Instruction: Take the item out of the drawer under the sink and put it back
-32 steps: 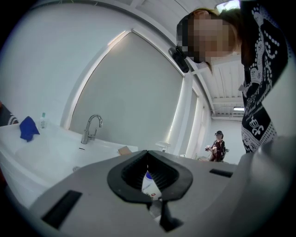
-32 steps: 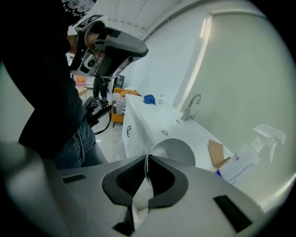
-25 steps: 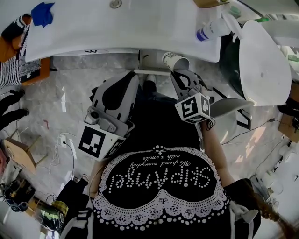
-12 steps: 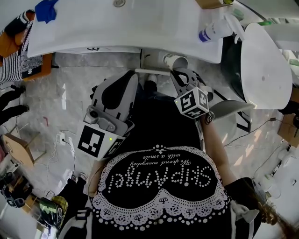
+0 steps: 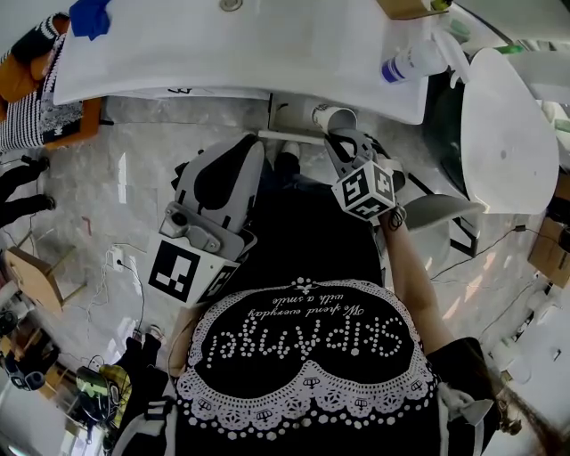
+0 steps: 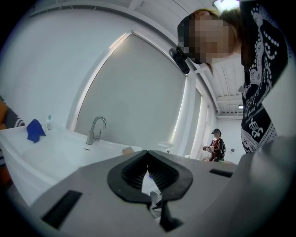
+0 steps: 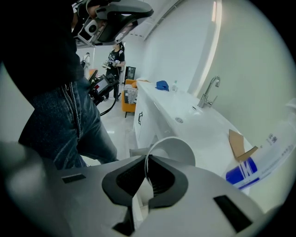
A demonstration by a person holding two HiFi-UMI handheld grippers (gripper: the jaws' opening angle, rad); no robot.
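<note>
White paper cup (image 7: 173, 150), thin-walled and tapered, its rim clamped between the ribbed black jaws of the right gripper (image 7: 146, 159), just below the near edge of the glossy white sink worktop (image 5: 267, 44). We see the left gripper (image 6: 147, 152) empty, jaws together. Pale veined marble floor (image 5: 134, 178). Blue-labelled spray bottle (image 5: 408, 64) at the worktop's right end, print unreadable.

The paper cup (image 5: 337, 118) is white, and so is the bench (image 5: 294, 53). The cloth (image 5: 92, 16) at its left corner is blue. The spray bottle (image 5: 408, 64) is white with a blue label. The floor (image 5: 134, 169) is grey with a marble pattern.
</note>
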